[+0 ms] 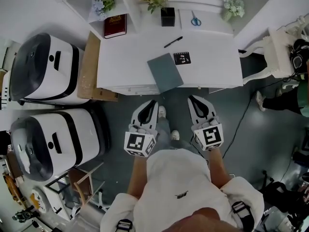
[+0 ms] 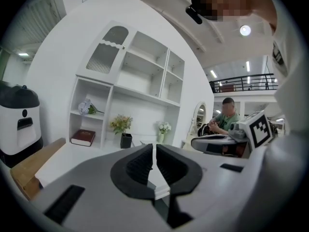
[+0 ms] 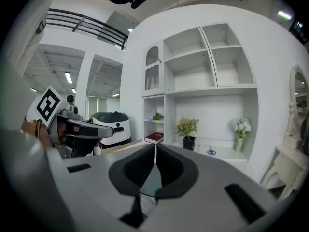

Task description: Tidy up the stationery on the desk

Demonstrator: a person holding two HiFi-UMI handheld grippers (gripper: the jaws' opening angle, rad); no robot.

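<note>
The stationery lies spread over the white desk (image 1: 212, 66). A grey notebook (image 1: 165, 71) lies askew at the front edge, its near corner jutting a little past the edge. A small black spiral notepad (image 1: 182, 58) lies just beside its far right corner. A black pen (image 1: 173, 42) lies at a slant farther back, apart from both. Blue-handled scissors (image 1: 195, 21) rest in the open shelf compartment at the back of the desk, right of a black vase of yellow flowers (image 1: 167, 14). A dark red book (image 1: 115, 25) lies flat in the compartment to the left, near a spray of pale blue flowers (image 1: 103, 5). A bunch of white flowers (image 1: 234, 6) stands at the right end.

Both grippers hang over the grey floor in front of the desk, short of its edge and touching nothing on it. The left gripper (image 1: 153, 102) has its jaws brought together with only a hairline slit between the pads and nothing in them, as its own view (image 2: 154, 151) shows. The right gripper (image 1: 191, 98) is likewise closed and empty (image 3: 155, 151).

A wooden board (image 1: 89, 69) leans along the desk's left side. Two white-and-black machines (image 1: 46, 69) stand farther left, and a white chair (image 1: 277, 47) stands to the right.
</note>
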